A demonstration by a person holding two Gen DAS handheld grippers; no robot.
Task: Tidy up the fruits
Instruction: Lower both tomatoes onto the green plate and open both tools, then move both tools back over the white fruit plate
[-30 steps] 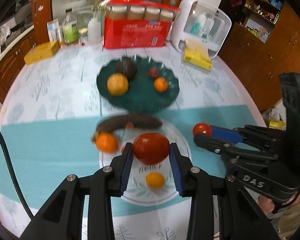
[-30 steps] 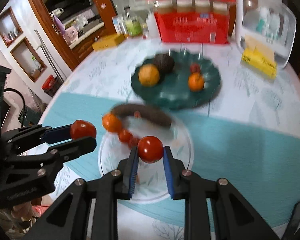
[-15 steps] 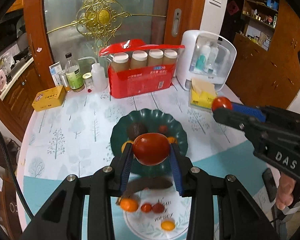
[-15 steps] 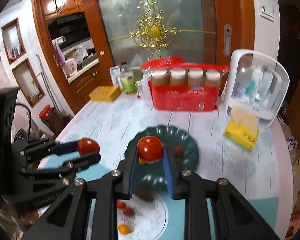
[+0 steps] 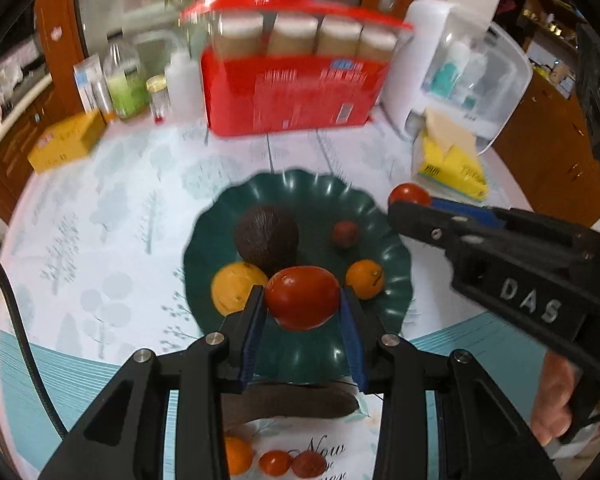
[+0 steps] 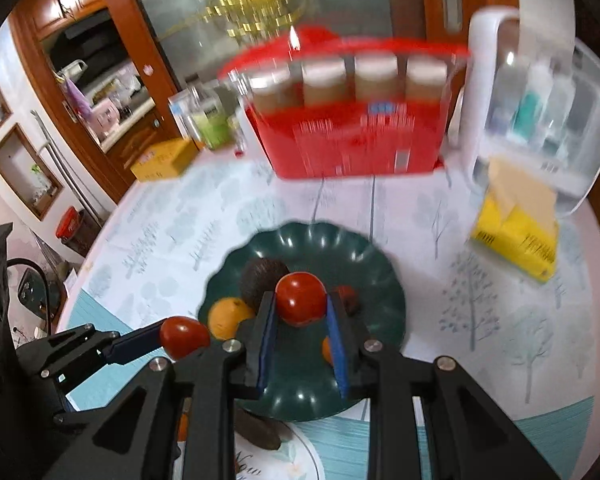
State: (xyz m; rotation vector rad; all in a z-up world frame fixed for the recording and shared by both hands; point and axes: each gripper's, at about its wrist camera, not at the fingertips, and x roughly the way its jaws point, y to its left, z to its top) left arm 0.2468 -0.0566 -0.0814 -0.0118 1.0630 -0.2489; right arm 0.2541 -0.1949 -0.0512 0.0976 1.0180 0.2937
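My left gripper (image 5: 302, 300) is shut on a red tomato (image 5: 302, 298) and holds it above the near side of the dark green plate (image 5: 300, 196). My right gripper (image 6: 301, 302) is shut on a smaller red tomato (image 6: 301, 300) above the same green plate (image 6: 364, 256). The green plate holds a dark brown avocado (image 5: 266, 238), a yellow-orange fruit (image 5: 236, 286), a small orange (image 5: 365, 279) and a small dark red fruit (image 5: 345, 234). In the left wrist view the right gripper (image 5: 410, 196) shows at the plate's right edge. In the right wrist view the left gripper (image 6: 184, 334) shows at the lower left.
A white patterned plate (image 5: 324, 452) near me holds a long dark fruit (image 5: 292, 402), an orange (image 5: 238, 454) and small red fruits (image 5: 276, 462). At the back stand a red jar pack (image 5: 292, 88), a white box (image 5: 468, 72), a yellow tissue pack (image 5: 452, 168), bottles (image 5: 126, 84) and a yellow box (image 5: 66, 142).
Both grippers rose from the white plate with their tomatoes, then came forward and down toward the green plate. Both now hover over it.
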